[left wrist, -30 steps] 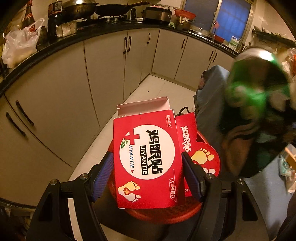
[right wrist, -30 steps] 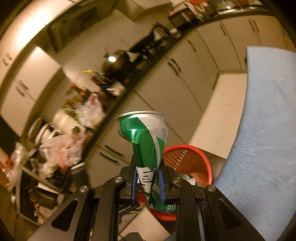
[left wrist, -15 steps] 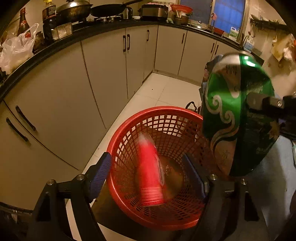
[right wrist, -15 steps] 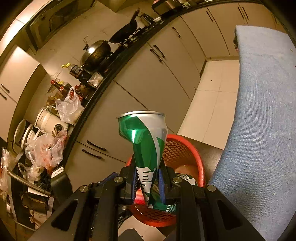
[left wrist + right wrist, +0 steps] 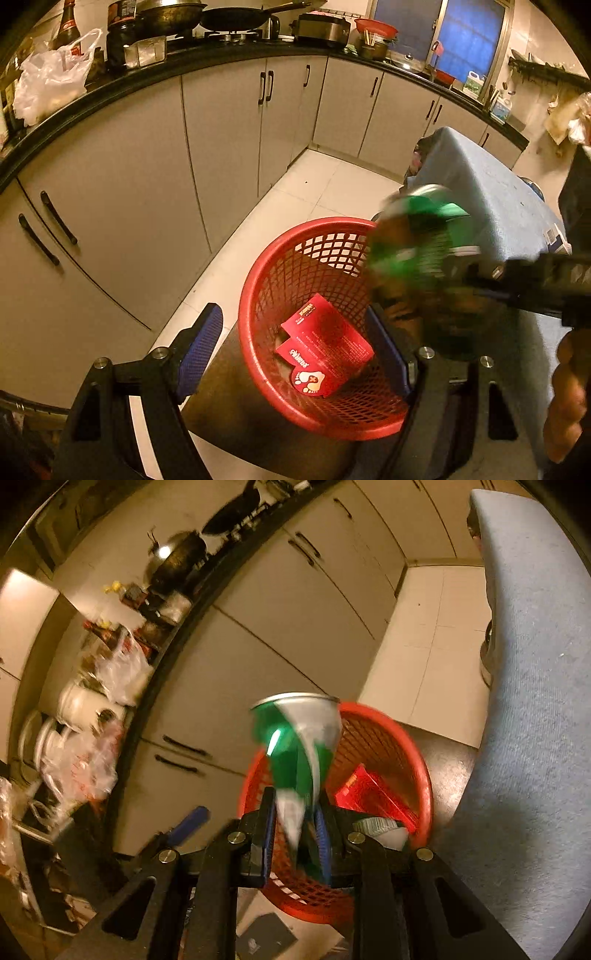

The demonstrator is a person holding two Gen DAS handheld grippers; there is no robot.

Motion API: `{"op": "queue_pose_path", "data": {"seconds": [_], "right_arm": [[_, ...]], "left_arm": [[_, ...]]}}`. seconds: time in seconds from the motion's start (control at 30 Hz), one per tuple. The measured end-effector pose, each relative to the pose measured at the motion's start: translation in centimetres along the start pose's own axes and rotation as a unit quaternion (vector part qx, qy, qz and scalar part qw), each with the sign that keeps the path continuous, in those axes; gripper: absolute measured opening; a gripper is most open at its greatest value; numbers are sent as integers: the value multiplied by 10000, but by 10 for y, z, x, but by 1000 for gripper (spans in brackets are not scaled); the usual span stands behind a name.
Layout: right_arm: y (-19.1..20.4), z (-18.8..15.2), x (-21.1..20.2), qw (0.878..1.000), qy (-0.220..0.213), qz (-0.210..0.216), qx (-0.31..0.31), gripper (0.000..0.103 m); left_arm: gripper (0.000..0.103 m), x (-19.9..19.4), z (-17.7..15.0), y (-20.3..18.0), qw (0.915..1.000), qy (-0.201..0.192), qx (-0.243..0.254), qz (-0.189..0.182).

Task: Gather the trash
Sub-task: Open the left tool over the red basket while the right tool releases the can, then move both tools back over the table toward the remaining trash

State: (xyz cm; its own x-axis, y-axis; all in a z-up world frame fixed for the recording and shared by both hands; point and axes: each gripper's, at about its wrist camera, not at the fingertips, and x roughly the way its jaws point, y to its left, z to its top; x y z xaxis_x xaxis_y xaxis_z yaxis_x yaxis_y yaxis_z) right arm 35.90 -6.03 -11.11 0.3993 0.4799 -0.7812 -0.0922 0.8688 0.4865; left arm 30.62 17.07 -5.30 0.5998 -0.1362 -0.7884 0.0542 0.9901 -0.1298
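1. Jaws of the left gripper [image 5: 295,354] stand released with nothing between the blue pads; they have just been opening, and they hover over the near rim of the red basket [image 5: 255,291].
2. Jaws of the right gripper [image 5: 295,834] have just been easing apart, yet the crushed green can [image 5: 295,749] sits between the pads, seemingly pinched at its narrow lower end; motion blur makes the contact hard to judge.
3. In the left wrist view the can [image 5: 413,251] shows as a green smear at the basket's right rim, above the opening rather than inside it.
4. A red box [image 5: 325,347] lies flat on the basket's mesh floor, so that piece of trash is already collected.
5. Right of the basket runs a bench under a blue-grey cloth [image 5: 498,199]; the basket stands on a dark surface beside it.
6. Far off, the cabinets [image 5: 221,147] curve round beneath a cluttered worktop.
7. Risk, as I judge it: the can hangs near the rim, so a release now could strike the edge and bounce onto the floor.
8. A second risk is that the dented can tilts or slips out early as the grip loosens.
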Motion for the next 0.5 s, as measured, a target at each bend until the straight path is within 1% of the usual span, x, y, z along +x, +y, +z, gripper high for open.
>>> {"op": "queue_pose_path", "data": {"seconds": [0.07, 0.13, 0.17, 0.33, 0.5], "right_arm": [[7, -1, 2, 9995, 70, -200, -242, 26], [8, -2, -4, 9995, 4, -193, -251, 33], [8, -2, -6, 9995, -11, -169, -251, 34], [2, -8, -29, 9997, -172, 33, -169, 34], [1, -19, -56, 9991, -356, 25, -239, 34]], "left_arm": [[78, -2, -1, 1, 10000, -11, -49, -2], [78, -4, -3, 2, 10000, -15, -57, -14], [78, -6, -4, 2, 10000, -27, -60, -16], [78, -15, -6, 0, 9999, -76, -48, -61], [78, -26, -8, -12, 9999, -137, 55, -43]]}}
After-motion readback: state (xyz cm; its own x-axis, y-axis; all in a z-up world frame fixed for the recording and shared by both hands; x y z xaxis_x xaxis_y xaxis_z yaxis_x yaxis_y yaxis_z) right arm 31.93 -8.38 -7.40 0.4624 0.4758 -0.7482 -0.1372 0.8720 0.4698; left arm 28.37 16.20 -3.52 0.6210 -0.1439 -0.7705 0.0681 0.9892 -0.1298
